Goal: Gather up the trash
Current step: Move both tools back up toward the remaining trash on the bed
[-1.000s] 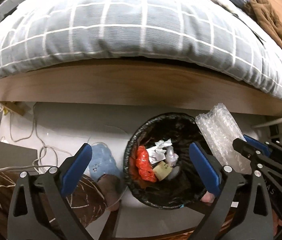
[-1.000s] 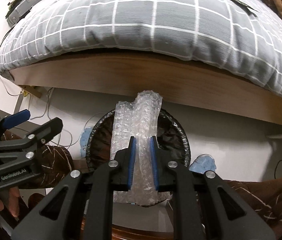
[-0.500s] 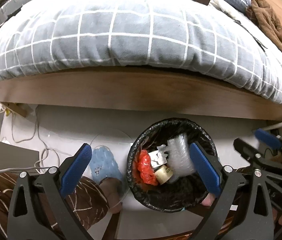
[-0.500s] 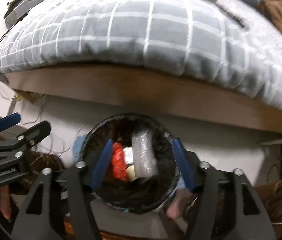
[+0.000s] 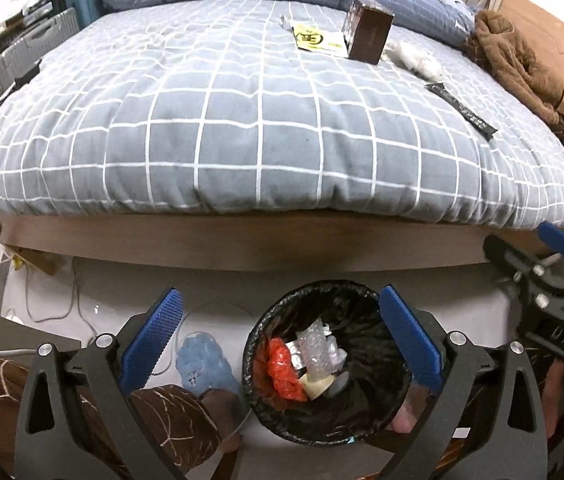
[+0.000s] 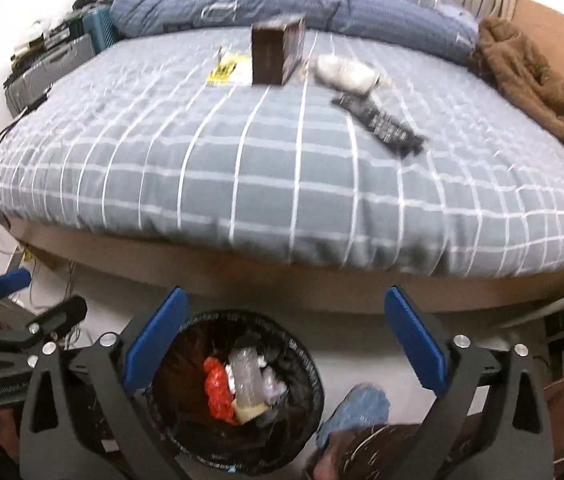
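Note:
A black-lined trash bin (image 5: pixel 378 420) (image 6: pixel 302 432) stands on the floor by the bed. In it lie the bubble wrap (image 5: pixel 318 354) (image 6: pixel 247 376), a red wrapper (image 5: pixel 282 372) and other scraps. My left gripper (image 5: pixel 282 340) is open and empty above the bin. My right gripper (image 6: pixel 286 340) is open and empty above the bin. On the grey checked bed lie a brown box (image 5: pixel 367 32) (image 6: pixel 276 52), a yellow packet (image 5: pixel 316 39) (image 6: pixel 226 69), a black wrapper (image 5: pixel 462 110) (image 6: pixel 380 124) and a white crumpled bag (image 5: pixel 416 58) (image 6: pixel 344 72).
The wooden bed frame (image 5: pixel 242 236) runs just behind the bin. A brown garment (image 5: pixel 522 72) lies at the bed's right edge. A blue slipper (image 5: pixel 202 364) and my leg are beside the bin. Cables (image 5: pixel 62 292) trail on the floor at left.
My right gripper opened and the bubble wrap dropped into the bin. Both grippers have risen and tilted up, so the bed top now shows.

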